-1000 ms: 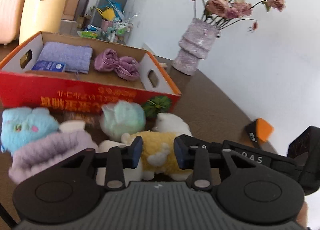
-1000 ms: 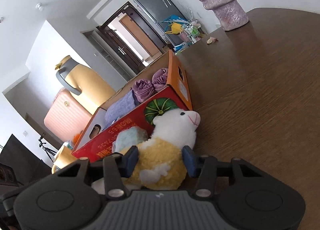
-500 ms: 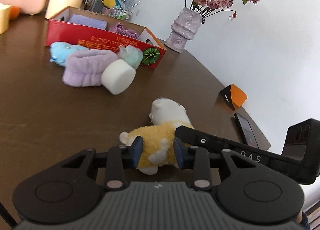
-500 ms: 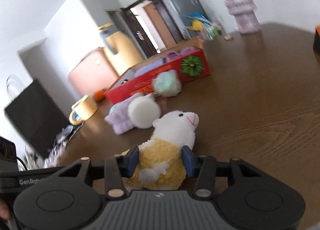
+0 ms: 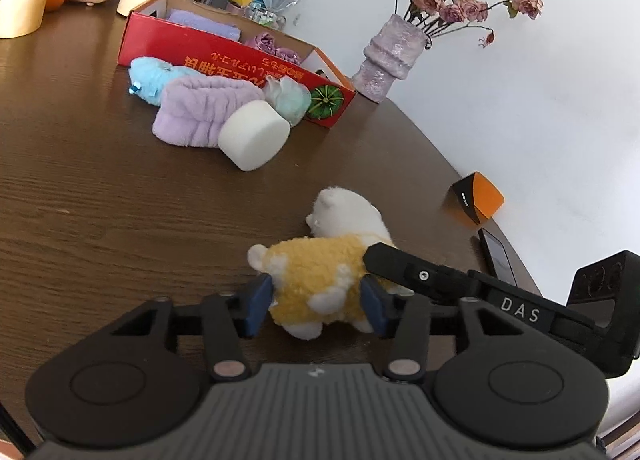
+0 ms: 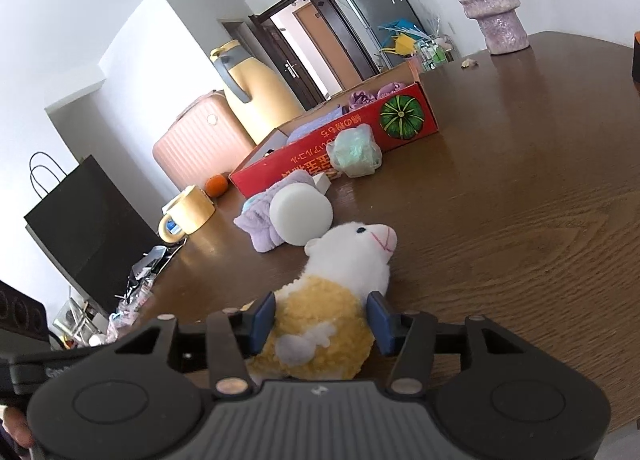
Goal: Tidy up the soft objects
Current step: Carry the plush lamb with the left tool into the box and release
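A plush sheep point(image 5: 316, 276) with a yellow body and white head lies on the brown table point(image 5: 100, 200), well in front of the red cardboard box point(image 5: 240, 60). My left gripper point(image 5: 316, 300) straddles its body from behind; the jaws are opening and the pads barely brush the fleece. One of the right gripper's fingers point(image 5: 420, 274) crosses in from the right. In the right wrist view my right gripper point(image 6: 322, 320) holds the same sheep point(image 6: 320, 324) by the flanks, its jaws starting to open, the fleece still bulging around the pads.
By the box lie a blue plush point(image 5: 150, 74), a lilac fluffy band point(image 5: 196, 112), a white foam cylinder point(image 5: 254, 136) and a mint puff point(image 5: 288, 98). A vase point(image 5: 386, 56) stands behind. An orange-black box point(image 5: 478, 200) and a phone point(image 5: 496, 256) sit near the right edge.
Both grippers carried the sheep back from the box front to the near part of the table. It now rests there, and the left jaws have widened around it.
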The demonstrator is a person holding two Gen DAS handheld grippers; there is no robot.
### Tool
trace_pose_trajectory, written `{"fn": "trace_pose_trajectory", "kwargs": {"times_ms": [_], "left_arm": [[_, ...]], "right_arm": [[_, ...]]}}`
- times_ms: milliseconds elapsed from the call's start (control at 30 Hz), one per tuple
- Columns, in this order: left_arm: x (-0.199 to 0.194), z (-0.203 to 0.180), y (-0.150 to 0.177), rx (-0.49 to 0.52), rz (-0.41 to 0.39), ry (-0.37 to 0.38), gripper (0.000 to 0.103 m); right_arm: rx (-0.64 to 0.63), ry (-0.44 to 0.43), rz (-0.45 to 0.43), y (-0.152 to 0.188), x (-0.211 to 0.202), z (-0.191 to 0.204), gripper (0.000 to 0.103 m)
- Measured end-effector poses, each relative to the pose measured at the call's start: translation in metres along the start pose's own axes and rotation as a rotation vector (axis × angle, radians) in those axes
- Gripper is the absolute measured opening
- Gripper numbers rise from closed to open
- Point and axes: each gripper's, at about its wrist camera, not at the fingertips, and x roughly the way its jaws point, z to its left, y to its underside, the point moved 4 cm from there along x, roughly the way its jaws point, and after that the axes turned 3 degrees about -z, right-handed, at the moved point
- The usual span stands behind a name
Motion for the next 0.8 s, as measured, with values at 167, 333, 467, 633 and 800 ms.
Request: {"fn": "trace_pose_trajectory", "kwargs": {"times_ms": [167, 333, 467, 633, 800], "left_arm": [[0.001, 0.0, -0.013, -0.02, -0.033, 0.036, 0.04], [0.008, -0.017, -0.081, 0.036, -0.162, 0.107, 0.04], [0.038, -0.023, -0.157, 0.057, -0.236, 0.153, 0.04], [0.112, 0.002, -0.23, 0.012, -0.211, 0.154, 0.04], [0.184, 0.031, -0.248, -0.064, -0.096, 0.085, 0.038]], "right_arm": [[0.012, -0.008, -0.014, -0.004, 0.0, -0.002, 0.045], [-0.087, -0.012, -0.098, -0.043, -0.002, 0.013, 0.045], [-0.144, -0.031, -0.176, -0.114, 0.013, 0.021, 0.045], [-0.099, -0.05, -0.183, -0.212, 0.069, 0.011, 0.044], [-0.084, 0.043, -0.085, -0.257, 0.158, -0.016, 0.044]]}}
